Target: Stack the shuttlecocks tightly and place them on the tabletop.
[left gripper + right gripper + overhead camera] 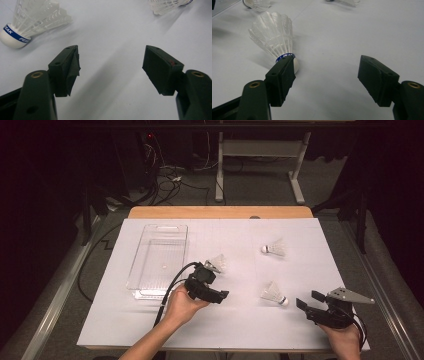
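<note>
While gaping wide, left gripper [111, 67] holds nothing

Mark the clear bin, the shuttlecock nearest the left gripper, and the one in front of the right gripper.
clear bin [134, 270]: high view, on its left wall.
shuttlecock by left gripper [37, 15]: left gripper view, on its feather skirt.
shuttlecock by right gripper [273, 33]: right gripper view, on its feather skirt.

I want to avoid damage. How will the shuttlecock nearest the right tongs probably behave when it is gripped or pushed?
The shuttlecock looks very light, so a nudge would likely slide it across the white table cover. Lying on its side with a round cork tip, it may roll in a curve. Its thin feather skirt seems fragile; gripping near the cork is probably safer.
</note>
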`<state>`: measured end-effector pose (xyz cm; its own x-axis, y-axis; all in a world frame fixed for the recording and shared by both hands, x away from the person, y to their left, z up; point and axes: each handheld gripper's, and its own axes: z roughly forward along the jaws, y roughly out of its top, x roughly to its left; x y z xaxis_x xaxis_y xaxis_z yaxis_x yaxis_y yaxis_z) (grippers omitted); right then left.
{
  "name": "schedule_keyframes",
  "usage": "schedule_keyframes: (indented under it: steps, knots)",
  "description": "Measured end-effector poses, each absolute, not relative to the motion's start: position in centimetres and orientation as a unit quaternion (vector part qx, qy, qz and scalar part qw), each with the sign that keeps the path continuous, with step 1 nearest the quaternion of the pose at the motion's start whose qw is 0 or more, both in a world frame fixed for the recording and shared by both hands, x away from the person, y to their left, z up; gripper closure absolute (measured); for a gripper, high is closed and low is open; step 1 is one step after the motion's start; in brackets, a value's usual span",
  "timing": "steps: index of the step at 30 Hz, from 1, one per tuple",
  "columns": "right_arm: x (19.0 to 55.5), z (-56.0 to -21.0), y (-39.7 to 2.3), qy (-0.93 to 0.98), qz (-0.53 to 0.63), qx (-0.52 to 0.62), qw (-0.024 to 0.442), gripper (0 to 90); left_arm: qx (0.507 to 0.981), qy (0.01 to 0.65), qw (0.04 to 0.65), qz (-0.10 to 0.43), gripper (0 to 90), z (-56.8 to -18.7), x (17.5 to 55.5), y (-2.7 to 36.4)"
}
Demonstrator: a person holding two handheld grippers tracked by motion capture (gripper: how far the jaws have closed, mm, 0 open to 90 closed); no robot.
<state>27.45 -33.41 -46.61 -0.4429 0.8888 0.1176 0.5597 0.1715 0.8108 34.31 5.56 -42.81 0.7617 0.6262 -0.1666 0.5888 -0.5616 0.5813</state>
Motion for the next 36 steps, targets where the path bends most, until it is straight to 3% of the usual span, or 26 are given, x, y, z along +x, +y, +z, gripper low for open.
schedule_keyframes:
  steps: [36]
  knots:
    - [27.5, -46.6, -33.4, 0.74, 0.417, 0.49, 0.197, 29.7, 0.876, 0.351, 0.33, 0.026, 30.6, -43.4, 32.7, 7.8]
